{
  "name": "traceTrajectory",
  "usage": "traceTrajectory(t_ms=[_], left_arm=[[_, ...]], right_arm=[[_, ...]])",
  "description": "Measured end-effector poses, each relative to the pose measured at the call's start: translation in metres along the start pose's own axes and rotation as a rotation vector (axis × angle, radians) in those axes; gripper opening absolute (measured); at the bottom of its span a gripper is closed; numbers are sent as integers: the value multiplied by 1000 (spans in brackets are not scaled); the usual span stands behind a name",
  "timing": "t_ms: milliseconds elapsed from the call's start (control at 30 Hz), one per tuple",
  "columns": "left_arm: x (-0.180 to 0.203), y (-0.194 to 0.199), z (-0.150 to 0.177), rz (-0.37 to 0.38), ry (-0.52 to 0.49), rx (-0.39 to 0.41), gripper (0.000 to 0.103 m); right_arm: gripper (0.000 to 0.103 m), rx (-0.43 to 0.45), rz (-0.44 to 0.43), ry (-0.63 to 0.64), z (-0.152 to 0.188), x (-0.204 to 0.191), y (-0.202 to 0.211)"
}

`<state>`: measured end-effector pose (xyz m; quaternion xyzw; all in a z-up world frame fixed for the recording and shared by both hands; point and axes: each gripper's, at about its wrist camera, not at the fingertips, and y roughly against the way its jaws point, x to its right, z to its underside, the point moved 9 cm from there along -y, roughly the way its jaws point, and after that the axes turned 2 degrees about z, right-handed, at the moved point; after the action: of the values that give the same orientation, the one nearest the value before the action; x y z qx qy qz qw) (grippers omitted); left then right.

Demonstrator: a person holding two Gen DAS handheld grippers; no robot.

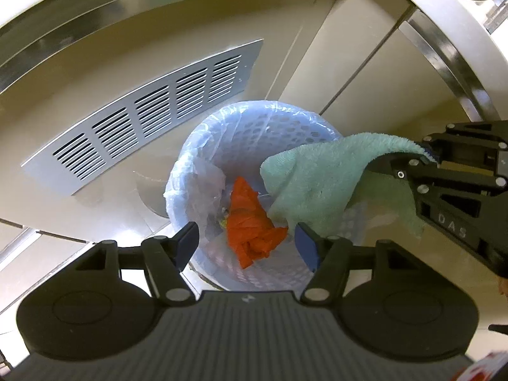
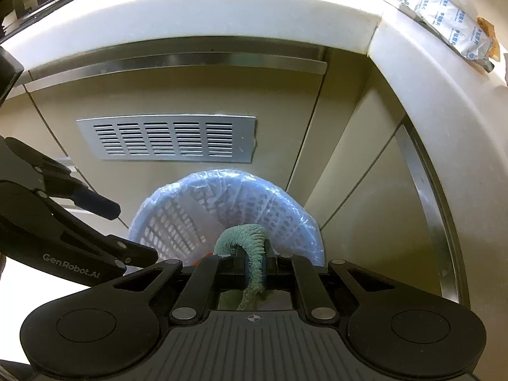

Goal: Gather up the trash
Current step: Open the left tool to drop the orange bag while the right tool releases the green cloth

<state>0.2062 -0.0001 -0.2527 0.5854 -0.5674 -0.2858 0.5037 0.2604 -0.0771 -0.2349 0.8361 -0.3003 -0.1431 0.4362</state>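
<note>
A light blue perforated waste basket point(image 1: 254, 108) lined with a clear bag stands on the floor against the cabinet. Crumpled orange trash point(image 1: 250, 222) lies inside it. My left gripper point(image 1: 246, 235) hangs open just above the basket; its blue-padded fingers stand either side of the orange trash without touching it. My right gripper point(image 1: 425, 155) comes in from the right, shut on a green terry cloth point(image 1: 311, 184) that droops over the basket's right rim. In the right wrist view the cloth point(image 2: 241, 235) is pinched between the right gripper's point(image 2: 250, 254) pads, above the basket point(image 2: 222, 177), with the left gripper point(image 2: 130, 231) at left.
A metal vent grille point(image 2: 168, 138) is set in the beige cabinet door behind the basket. The white countertop point(image 2: 222, 9) overhangs above, with a silver printed packet point(image 2: 451, 22) on its right part. A metal trim strip point(image 2: 425, 190) runs down the right-hand cabinet.
</note>
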Motion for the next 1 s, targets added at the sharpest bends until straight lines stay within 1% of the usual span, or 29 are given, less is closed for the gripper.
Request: traceTrajectory(t_ms=[200, 300, 333, 367, 400, 433, 600, 767, 900, 1000], left_arm=[[-6, 4, 1, -7, 19, 9, 63], [-9, 6, 0, -8, 25, 15, 63], [-10, 6, 1, -9, 26, 16, 63], [-10, 7, 1, -11, 27, 17, 63], [-11, 7, 1, -11, 28, 17, 63], [-12, 7, 2, -11, 29, 17, 63], [-14, 8, 6, -10, 32, 14, 63], [-14, 13, 5, -7, 26, 29, 63], [-10, 25, -1, 1, 12, 61, 63], [-3, 39, -7, 11, -12, 96, 63]], right_arm=[[8, 14, 6, -6, -7, 0, 0], [10, -19, 6, -27, -5, 2, -7], [20, -27, 8, -36, -4, 3, -9], [39, -27, 6, -47, -3, 4, -10], [45, -26, 5, -58, -3, 5, -10], [49, -26, 4, -65, -2, 6, -10], [49, -37, 4, -68, 1, 6, -9], [49, -27, 3, -63, 0, 3, -3], [49, -1, 3, -58, -7, 0, 9], [49, 38, 7, -58, -16, -2, 26]])
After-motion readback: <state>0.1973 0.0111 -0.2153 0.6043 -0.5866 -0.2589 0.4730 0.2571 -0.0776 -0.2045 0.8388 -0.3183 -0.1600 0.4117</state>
